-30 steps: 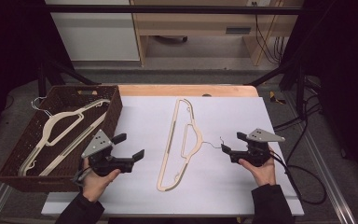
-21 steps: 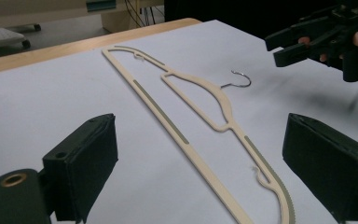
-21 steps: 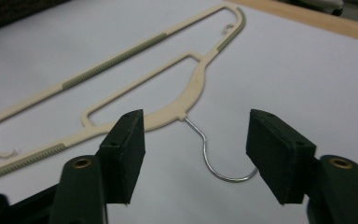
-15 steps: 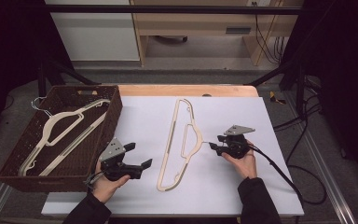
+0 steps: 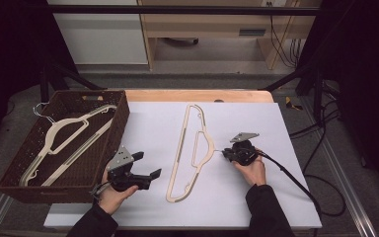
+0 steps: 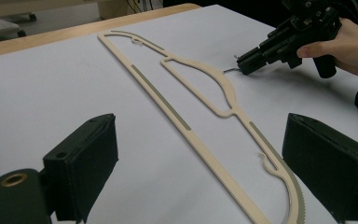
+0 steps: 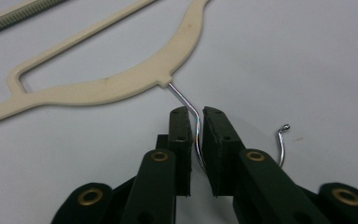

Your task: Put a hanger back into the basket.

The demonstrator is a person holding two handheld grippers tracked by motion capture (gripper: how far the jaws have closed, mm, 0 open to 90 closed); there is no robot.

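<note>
- the right gripper has its 2 jaws nearly pressed together around the thin wire hook of a cream hanger; the wire runs down through the narrow slot between the pads, and its curled end shows just beside the right-hand jaw.
- in the high view the right gripper sits low over the white sheet at the hanger's right side, held by the right hand, with its cable trailing off to the right.
- the left gripper has its jaws spread wide and holds nothing; it hovers above the sheet, facing the hanger's lower end.
- in the high view the left gripper is just beside the basket's corner, held by the left hand.
- the hanger lies flat, lengthwise, near the middle of the white sheet.
- a brown wicker basket at the left holds another cream hanger.
- the sheet covers a wooden table; beyond it are a grey floor, pale cabinets and loose cables.
</note>
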